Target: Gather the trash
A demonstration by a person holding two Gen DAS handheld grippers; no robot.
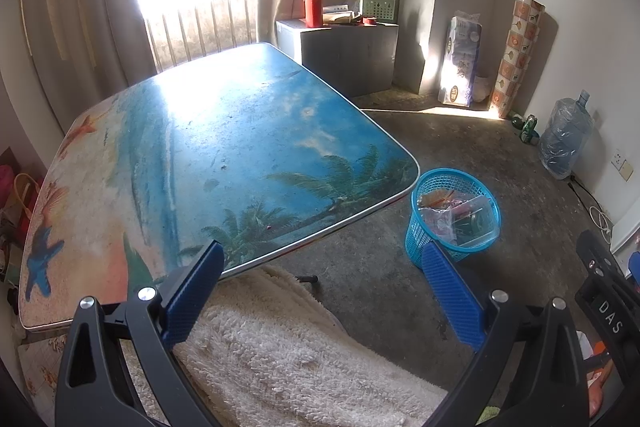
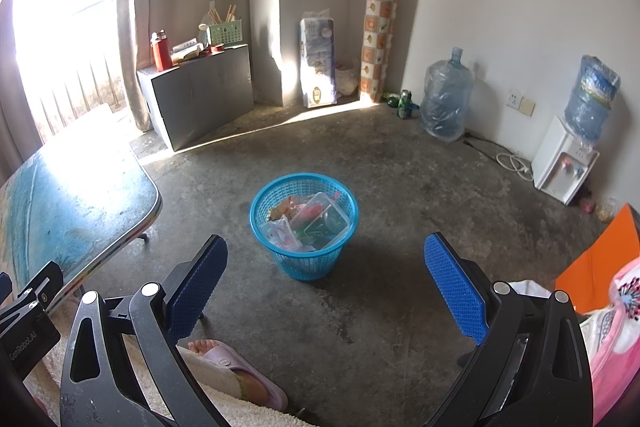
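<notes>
The task looks nearly done: wrappers and a clear box fill the basket (image 2: 304, 227) beside the bare bench (image 1: 224, 147), both grippers' (image 1: 320, 291) (image 2: 326, 291) jaws spread, empty.

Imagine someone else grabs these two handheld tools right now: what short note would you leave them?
Left tool: open, holding nothing, held over the near table edge.
Right tool: open, holding nothing, aimed at the floor in front of the basket.
Blue basket: stands on the floor beside the table; it holds wrappers and a clear plastic container.
Done: the table top shows no trash in either view.
Left: possibly nothing. Green cans lie by the far wall near a water jug; I cannot tell whether they count as trash.
</notes>
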